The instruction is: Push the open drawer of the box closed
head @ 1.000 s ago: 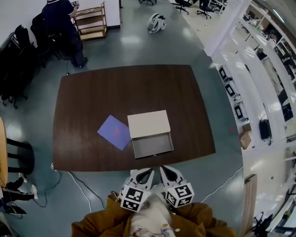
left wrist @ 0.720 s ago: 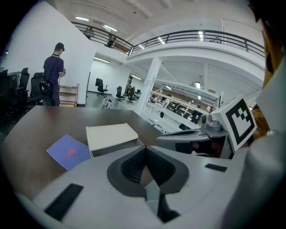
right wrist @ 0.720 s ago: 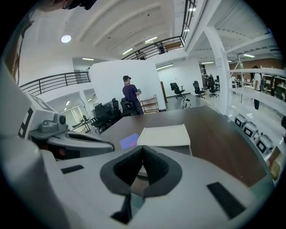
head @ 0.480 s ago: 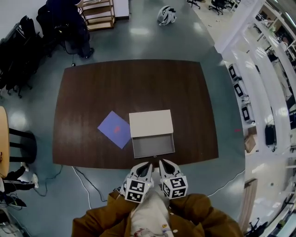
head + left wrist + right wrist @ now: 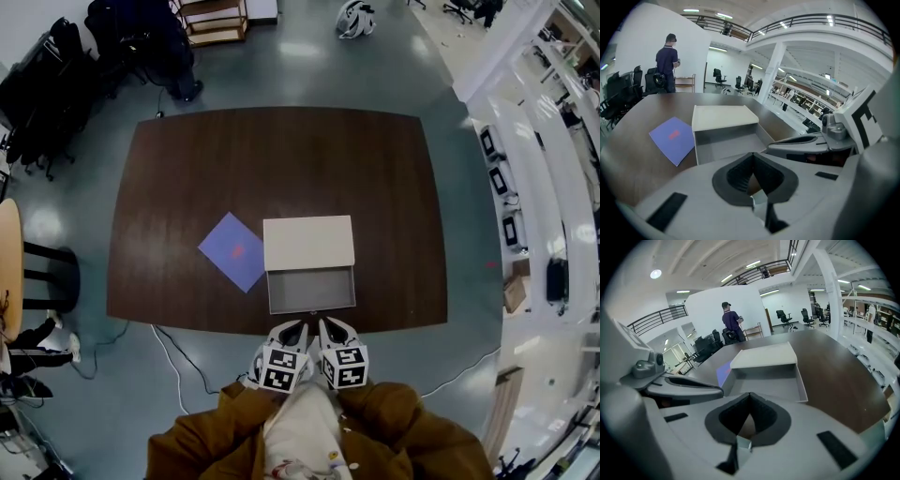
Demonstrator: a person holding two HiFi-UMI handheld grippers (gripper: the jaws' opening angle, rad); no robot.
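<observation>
A cream box (image 5: 308,242) sits on the dark wooden table (image 5: 187,169) near its front edge. Its grey drawer (image 5: 311,289) stands pulled out towards me and is empty. My left gripper (image 5: 292,327) and right gripper (image 5: 329,325) are side by side just off the table's front edge, pointing at the drawer front and apart from it. In the left gripper view the left gripper (image 5: 751,155) is shut with nothing in it, the drawer (image 5: 725,146) ahead. The right gripper (image 5: 749,395) is likewise shut and empty, facing the drawer (image 5: 765,383).
A purple sheet (image 5: 234,251) lies flat on the table left of the box. A person (image 5: 141,37) stands beyond the far left corner beside a wooden shelf (image 5: 216,19) and black chairs (image 5: 37,84). A black stool (image 5: 47,281) and floor cables (image 5: 178,370) are at the left.
Both grippers have drawn closer together and nearer the table's front edge as the head view shifted. The drawer stands out as far as before.
</observation>
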